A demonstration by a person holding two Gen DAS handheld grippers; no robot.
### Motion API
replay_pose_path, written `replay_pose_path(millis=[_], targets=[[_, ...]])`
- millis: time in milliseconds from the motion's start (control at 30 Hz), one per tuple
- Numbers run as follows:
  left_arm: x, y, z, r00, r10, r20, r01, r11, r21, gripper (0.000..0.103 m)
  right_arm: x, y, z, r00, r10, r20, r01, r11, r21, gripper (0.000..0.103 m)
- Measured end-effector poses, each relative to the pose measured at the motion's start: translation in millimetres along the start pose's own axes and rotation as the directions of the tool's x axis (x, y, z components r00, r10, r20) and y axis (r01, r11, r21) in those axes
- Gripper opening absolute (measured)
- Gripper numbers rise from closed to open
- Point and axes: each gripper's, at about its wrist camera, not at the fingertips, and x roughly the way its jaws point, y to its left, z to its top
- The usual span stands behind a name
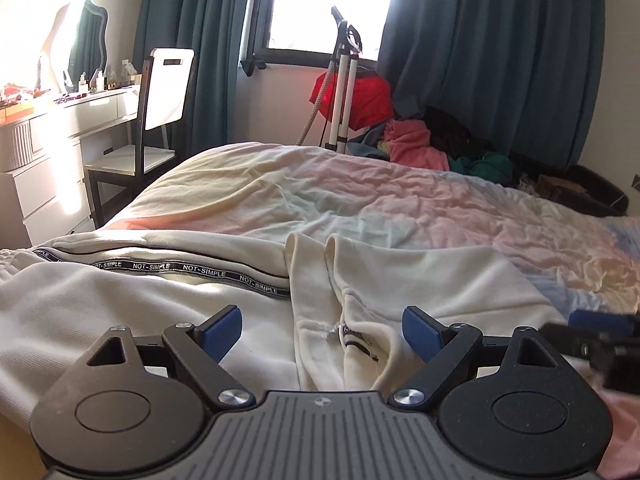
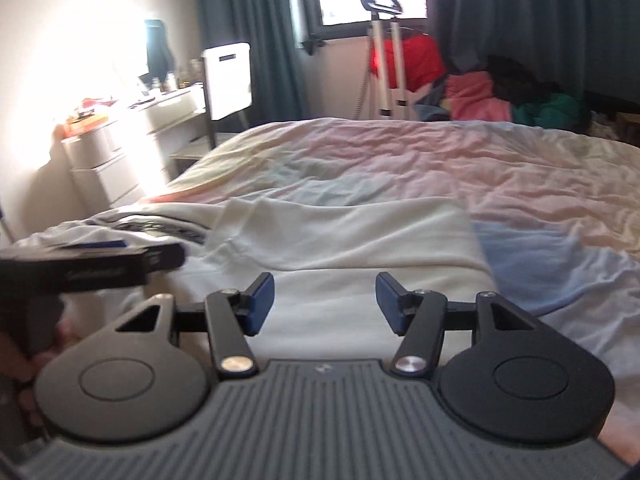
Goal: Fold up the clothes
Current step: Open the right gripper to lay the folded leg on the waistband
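A cream garment lies spread over the near part of the bed, its pale cloth folded over itself, with a black band printed "NOT-SIMPLE" running along one edge and a small label showing at a seam close to the camera. The left gripper hangs just above this cloth, jaws spread wide and holding nothing, its blue pads on either side of the seam. The right gripper hovers over the flat right part of the same garment, jaws likewise wide apart and empty; this view is blurred, so whether it touches the cloth I cannot tell. The bed wears a crumpled pastel sheet. Beyond its far edge a heap of clothes in pink, red and green sits beside a white stand under the window, framed by teal curtains. At the left stand a white chair and a cluttered dressing table with a mirror.
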Motion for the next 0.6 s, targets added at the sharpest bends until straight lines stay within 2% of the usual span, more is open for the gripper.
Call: replay_pose_path(millis=[133,300,433,600], targets=[[10.0,-9.6,-11.6,0.997,0.049,-0.052,-0.046,0.997,0.060,0.089,27.5,-28.0,-4.3,0.994,-0.104,-0.045,0.107,0.993,0.059,0.059],[19.8,-12.7,-19.5,0.992,0.095,-0.078,-0.087,0.991,0.105,0.090,53.9,-40.5,-22.6,0.984,-0.129,-0.119,0.138,0.988,0.070,0.058],[20.8,-11.4,-23.2,0.992,0.104,-0.075,-0.095,0.988,0.121,0.090,58.9,-33.8,-25.8,0.984,-0.144,-0.107,0.149,0.988,0.039,0.061],[10.4,-3.5,-19.2,0.993,0.087,-0.080,-0.082,0.994,0.069,0.092,56.5,-35.2,-25.7,0.985,-0.137,-0.108,0.144,0.988,0.058,0.061]])
